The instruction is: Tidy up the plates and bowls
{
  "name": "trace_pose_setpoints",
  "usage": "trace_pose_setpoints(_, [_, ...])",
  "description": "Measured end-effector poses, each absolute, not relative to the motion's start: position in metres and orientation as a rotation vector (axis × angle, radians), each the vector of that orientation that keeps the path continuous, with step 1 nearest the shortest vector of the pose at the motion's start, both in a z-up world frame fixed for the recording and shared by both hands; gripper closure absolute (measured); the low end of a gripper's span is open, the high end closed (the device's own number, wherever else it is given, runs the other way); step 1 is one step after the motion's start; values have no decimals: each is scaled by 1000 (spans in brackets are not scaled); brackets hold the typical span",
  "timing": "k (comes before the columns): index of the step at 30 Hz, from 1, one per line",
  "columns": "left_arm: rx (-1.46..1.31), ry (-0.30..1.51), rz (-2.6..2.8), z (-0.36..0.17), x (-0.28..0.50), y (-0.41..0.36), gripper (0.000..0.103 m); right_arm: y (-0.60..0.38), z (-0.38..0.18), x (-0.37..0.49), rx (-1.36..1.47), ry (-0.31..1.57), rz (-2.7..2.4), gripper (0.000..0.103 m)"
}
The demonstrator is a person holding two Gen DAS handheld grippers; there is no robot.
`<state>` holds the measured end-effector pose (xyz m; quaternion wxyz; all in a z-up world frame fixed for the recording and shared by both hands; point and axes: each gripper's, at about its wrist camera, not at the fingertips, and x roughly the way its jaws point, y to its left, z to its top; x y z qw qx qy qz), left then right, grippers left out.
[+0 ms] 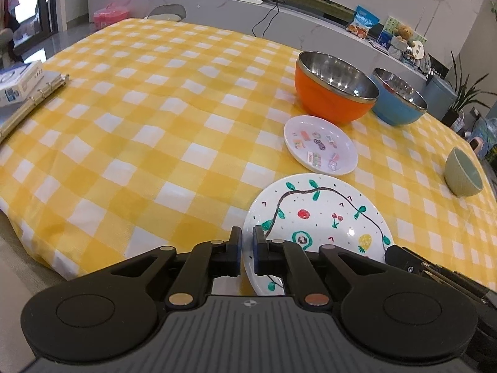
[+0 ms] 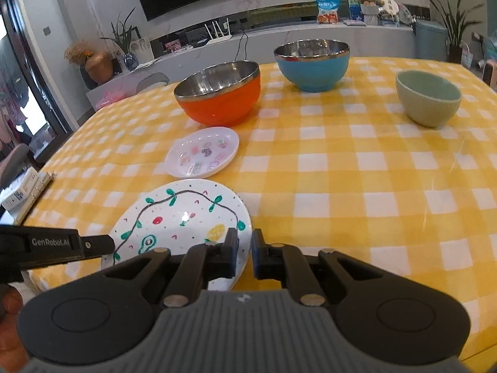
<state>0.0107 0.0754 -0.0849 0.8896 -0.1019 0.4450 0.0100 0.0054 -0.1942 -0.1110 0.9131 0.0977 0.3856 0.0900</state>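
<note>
A large white plate painted with vines and fruit (image 1: 316, 217) (image 2: 183, 214) lies at the near table edge. My left gripper (image 1: 247, 250) is shut on its left rim. My right gripper (image 2: 244, 253) is shut on its right rim. Behind it lies a small white plate with stickers (image 1: 321, 144) (image 2: 203, 152). Further back stand an orange steel bowl (image 1: 332, 93) (image 2: 219, 93) and a blue steel bowl (image 1: 397, 96) (image 2: 312, 63). A small green bowl (image 1: 462, 172) (image 2: 428, 98) stands to the right.
The table carries a yellow checked cloth (image 1: 155, 124) (image 2: 357, 171). A ring binder and a white box (image 1: 21, 90) (image 2: 25, 192) lie at its left edge. A low shelf with a router, snacks and plants runs behind the table.
</note>
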Motion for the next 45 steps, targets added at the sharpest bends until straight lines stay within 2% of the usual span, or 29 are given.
trace_pose_setpoints(6, [-183,930,25,-85,11,72,90,-194,-113,7,212,808,189,91])
trace_pose_setpoints(7, [-190,932,30,-85,11,73,90,-195,-113,7,213,809,184,87])
trace_pose_setpoints(8, [-203,932,33,-84,11,76,89,-195,-112,7,219,809,184,76])
trace_pose_setpoints(10, [-245,929,29,-83,9,82,80,-198,-110,6,236,797,180,67])
trace_pose_setpoints(11, [-266,919,24,-81,8,84,77,-199,-108,5,242,791,179,63])
trace_pose_setpoints(14, [-279,887,15,-73,6,85,76,-206,-103,4,285,762,176,55])
trace_pose_setpoints(26, [-222,829,-33,-42,46,65,61,-218,-92,42,382,675,148,44])
trace_pose_setpoints(31, [-215,799,-35,-36,72,60,60,-214,-94,63,399,661,159,42])
trace_pose_setpoints(39, [-210,743,-46,-59,93,67,47,-212,-112,94,474,690,152,42])
trace_pose_setpoints(45, [-222,778,-27,-83,102,71,48,-209,-127,106,494,722,145,43])
